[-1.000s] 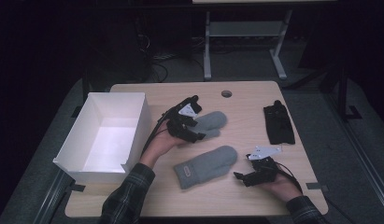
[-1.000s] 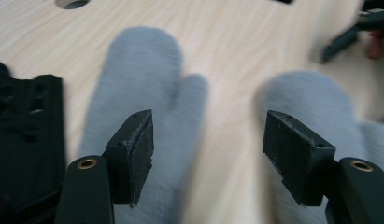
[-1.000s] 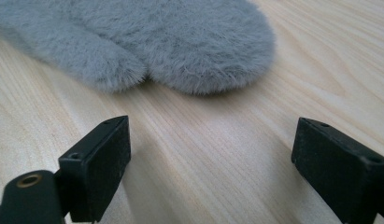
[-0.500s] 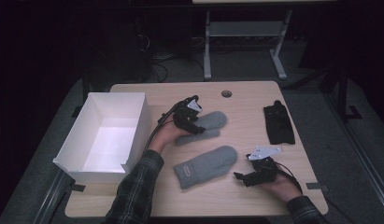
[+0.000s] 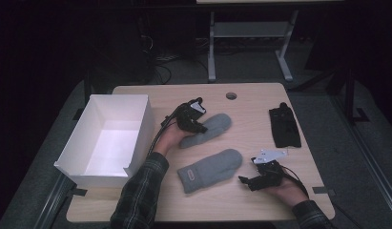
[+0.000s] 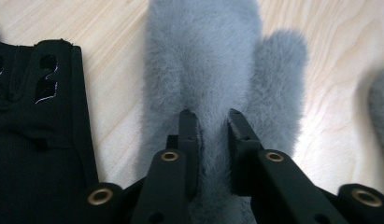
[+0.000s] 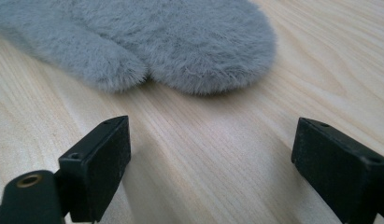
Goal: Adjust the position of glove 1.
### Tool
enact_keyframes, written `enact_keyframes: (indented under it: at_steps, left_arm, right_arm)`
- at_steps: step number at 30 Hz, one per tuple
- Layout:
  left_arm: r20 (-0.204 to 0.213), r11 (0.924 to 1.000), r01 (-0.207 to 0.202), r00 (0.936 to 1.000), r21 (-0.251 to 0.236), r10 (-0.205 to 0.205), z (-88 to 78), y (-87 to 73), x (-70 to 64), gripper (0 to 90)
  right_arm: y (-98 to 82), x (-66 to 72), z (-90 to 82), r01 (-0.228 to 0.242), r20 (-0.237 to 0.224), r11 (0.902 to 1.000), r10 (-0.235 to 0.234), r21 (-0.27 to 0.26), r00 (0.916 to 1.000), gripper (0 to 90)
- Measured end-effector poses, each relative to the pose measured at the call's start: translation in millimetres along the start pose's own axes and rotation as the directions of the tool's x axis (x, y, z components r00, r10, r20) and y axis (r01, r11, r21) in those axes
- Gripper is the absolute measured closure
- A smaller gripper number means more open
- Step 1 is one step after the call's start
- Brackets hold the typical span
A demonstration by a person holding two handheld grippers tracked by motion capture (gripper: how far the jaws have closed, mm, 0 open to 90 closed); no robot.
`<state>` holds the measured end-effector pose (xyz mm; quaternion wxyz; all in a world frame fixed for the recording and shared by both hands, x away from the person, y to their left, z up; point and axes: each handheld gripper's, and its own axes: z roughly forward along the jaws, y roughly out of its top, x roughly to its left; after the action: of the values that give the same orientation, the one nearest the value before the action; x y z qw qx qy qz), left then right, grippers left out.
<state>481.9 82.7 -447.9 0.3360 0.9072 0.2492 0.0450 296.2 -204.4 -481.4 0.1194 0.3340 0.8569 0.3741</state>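
Observation:
Two grey furry mittens lie on the wooden table. My left gripper (image 5: pixel 196 125) sits low on the cuff end of the far mitten (image 5: pixel 210 128). Its jaws have just been closing, and in the left gripper view they (image 6: pixel 211 116) pinch a ridge of the mitten's fur (image 6: pixel 203 70). The near mitten (image 5: pixel 210 169) lies flat, with its rounded tip and thumb (image 7: pixel 171 42) just ahead of my right gripper (image 7: pixel 210 140). That gripper (image 5: pixel 248 180) rests on the table to the mitten's right, open, with bare wood between its fingers.
A white open box (image 5: pixel 136 102) stands at the table's left side, close to the left forearm. A black glove (image 5: pixel 283 126) lies at the right. A round cable hole (image 5: pixel 231 95) sits near the far edge.
The left gripper has come down and slightly right onto the far mitten and closed its jaws on the fur. The right gripper and the near mitten have not moved.

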Motion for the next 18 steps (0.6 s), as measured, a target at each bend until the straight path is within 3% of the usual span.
enact_keyframes:
  at_steps: [5,11,14,18]
  left_arm:
    - [-0.002,0.9985,0.054,0.9985,-0.008,-0.054,-9.8,2.5,-0.2,81.0]
    - [-0.002,0.9986,0.052,0.9986,-0.003,-0.052,-29.1,5.1,-5.5,81.2]
    - [0.010,0.9957,0.086,0.9963,-0.035,-0.085,-40.5,5.1,-12.8,81.3]
    - [0.021,0.9968,0.072,0.9972,-0.035,-0.071,-52.9,4.6,-25.3,81.2]
  right_arm:
    - [0.0,0.0,0.0,0.000,0.000,1.0000,0.000,0.000,1.0000,11.7]
    - [0.0,0.0,0.0,0.000,0.000,1.0000,0.000,0.000,1.0000,11.7]
    - [0.0,-0.1,-0.1,0.001,0.000,1.0000,-0.001,0.001,1.0000,11.7]
    - [0.0,0.0,0.0,0.000,0.000,1.0000,0.000,0.000,1.0000,11.7]
